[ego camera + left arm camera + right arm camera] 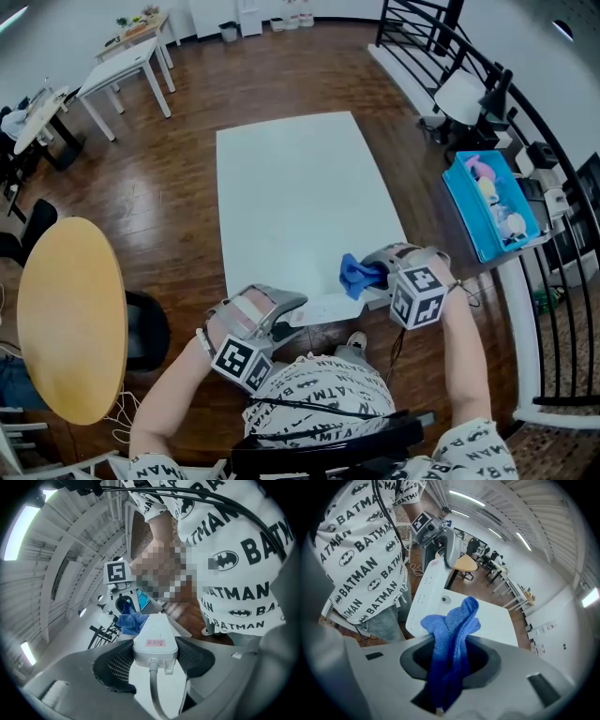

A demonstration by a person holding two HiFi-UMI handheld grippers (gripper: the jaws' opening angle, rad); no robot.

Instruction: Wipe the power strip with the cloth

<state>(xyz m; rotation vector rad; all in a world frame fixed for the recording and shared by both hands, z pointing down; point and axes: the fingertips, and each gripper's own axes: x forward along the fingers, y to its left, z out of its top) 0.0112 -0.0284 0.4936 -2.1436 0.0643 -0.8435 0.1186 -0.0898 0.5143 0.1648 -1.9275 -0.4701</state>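
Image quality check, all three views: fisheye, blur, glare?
Head view: mild barrel bend along the railing, even light, white table washed out. Left gripper view: strong fisheye, black corners, power strip sharp, mosaic patch behind it. Right gripper view: same fisheye, cloth sharp, ceiling strip lights blown out.

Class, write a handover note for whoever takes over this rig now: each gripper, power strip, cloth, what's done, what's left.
Left gripper: shut on the power strip at its cord end, by the near edge of the table.
Right gripper: shut on the blue cloth, bunched at the strip's far end.
Done: both things gripped; wiping so far can't be judged.
To do: rub the cloth along the strip.
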